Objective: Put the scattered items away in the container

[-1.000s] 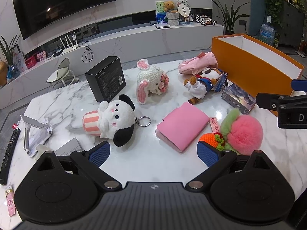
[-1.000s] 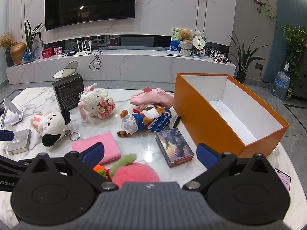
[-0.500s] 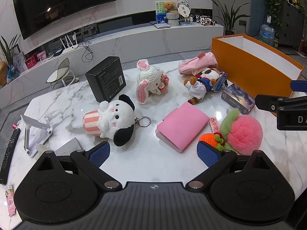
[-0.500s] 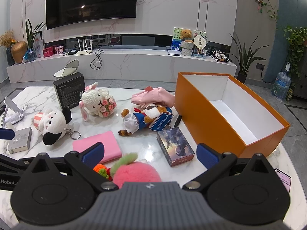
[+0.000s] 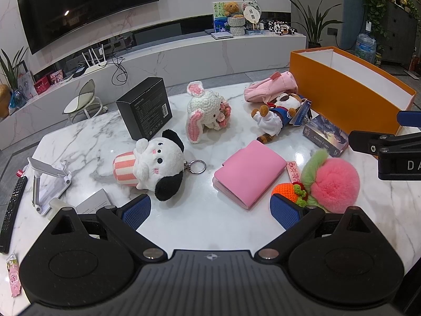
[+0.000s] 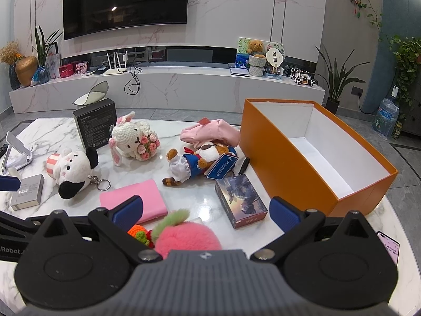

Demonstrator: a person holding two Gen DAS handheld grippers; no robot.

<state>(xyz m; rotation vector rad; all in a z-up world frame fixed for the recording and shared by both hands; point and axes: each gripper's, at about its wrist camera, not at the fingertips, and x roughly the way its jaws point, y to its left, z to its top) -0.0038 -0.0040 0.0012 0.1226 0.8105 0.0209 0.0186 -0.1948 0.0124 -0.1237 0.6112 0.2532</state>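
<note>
I am holding both hand-held grippers low over the near edge of the desk (image 5: 92, 142), and neither is carrying anything. The left hand-held gripper (image 5: 210, 208) is standing wide open with bare marble between its blue pads; the right hand-held gripper (image 6: 205, 210) is spread just as wide, also empty.

The orange box (image 6: 279, 158) is sitting open and empty at the desk's right end, nearest my right side, its long axis running away from me and to the right. Everything else is lying loose to its left.

The fluffy pink peach toy (image 6: 184, 234) is lying almost under the right hand-held gripper, just inside its left pad, and, in the left wrist view, just beyond the left hand-held gripper's right pad. I am judging the right hand nearer both to it and to the box. The pink wallet (image 5: 250, 168) is lying ahead of the left hand-held gripper, its long axis slanting up to the right.
</note>
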